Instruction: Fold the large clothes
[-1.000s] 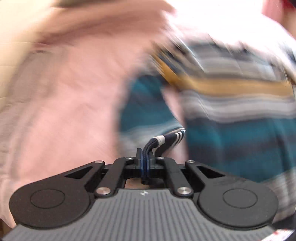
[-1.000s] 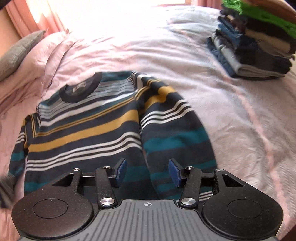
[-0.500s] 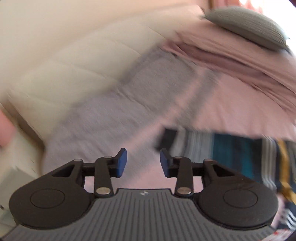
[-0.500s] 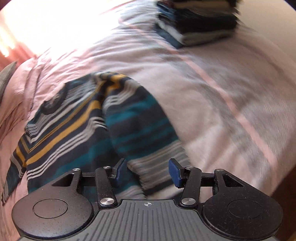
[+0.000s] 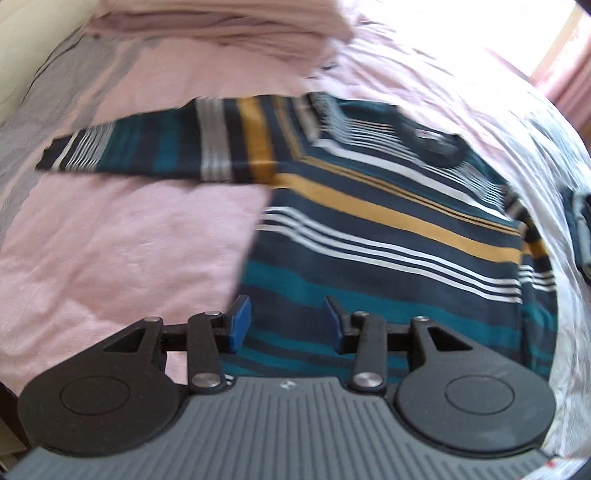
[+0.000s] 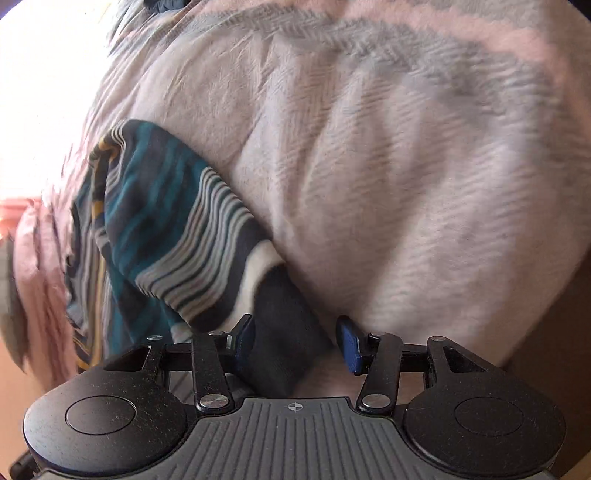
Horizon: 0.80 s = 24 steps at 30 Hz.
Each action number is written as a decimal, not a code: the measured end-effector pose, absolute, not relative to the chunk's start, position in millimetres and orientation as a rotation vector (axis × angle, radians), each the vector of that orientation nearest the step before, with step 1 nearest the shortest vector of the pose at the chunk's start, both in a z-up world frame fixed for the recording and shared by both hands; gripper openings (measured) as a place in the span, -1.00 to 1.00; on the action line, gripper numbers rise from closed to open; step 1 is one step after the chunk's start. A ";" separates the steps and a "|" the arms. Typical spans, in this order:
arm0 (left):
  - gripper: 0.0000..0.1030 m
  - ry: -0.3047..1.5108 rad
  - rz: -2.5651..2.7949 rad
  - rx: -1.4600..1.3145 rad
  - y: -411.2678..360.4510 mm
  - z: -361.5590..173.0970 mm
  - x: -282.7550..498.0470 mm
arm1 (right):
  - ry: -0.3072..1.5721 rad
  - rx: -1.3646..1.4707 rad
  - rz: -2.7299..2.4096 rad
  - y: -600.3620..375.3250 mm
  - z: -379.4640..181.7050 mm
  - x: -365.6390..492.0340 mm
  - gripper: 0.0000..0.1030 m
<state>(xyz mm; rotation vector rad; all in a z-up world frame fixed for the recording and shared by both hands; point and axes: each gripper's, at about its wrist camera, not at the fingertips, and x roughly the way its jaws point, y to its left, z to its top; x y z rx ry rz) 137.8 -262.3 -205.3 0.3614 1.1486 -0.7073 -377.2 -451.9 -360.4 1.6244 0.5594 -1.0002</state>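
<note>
One striped sweater [image 5: 388, 229] lies on a pink bedspread [image 5: 122, 251], no readable label; left gripper [image 5: 283, 322] opening, empty; right gripper [image 6: 295, 341] closing around its dark cuff [image 6: 284, 332].

Bed with pink-and-grey bedspread [image 5: 122, 251] is carrying a striped sweater [image 5: 369, 221] lying flat, one sleeve [image 5: 155, 147] stretching sideways; folded pink bedding [image 5: 221, 29] is lying beyond.

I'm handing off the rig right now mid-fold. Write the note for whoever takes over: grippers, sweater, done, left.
Left gripper: holding nothing, jaws opening, above the striped sweater near its hem.
Right gripper: jaws closing, the dark cuff of one sleeve between them, not clamped yet.
Sweater lies flat on the pink bedspread, other sleeve stretched out sideways.
Done: laid out flat.
Left: fold in both sleeves, then fold the body.
</note>
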 end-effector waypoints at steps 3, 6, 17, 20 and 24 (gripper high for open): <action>-0.25 1.131 -0.715 0.349 -276.8 -192.0 114.9 | 0.603 1.458 -0.975 -478.3 -333.9 -371.8 -1.00; -0.25 1.082 -0.697 0.327 -278.1 -175.7 97.9 | 0.561 1.211 -0.979 -517.0 -272.4 -388.8 -1.00; -0.24 0.996 -0.604 0.244 -252.5 -137.5 43.5 | 0.625 0.667 -0.989 -701.2 -121.7 -444.5 -1.00; -0.20 0.998 -0.589 0.238 -244.6 -133.4 30.7 | 0.705 0.648 -1.011 -724.2 -147.6 -441.3 -1.00; -0.17 0.992 -0.559 0.254 -234.5 -133.4 19.1 | 0.886 0.812 -1.152 -751.8 -236.3 -446.8 -1.00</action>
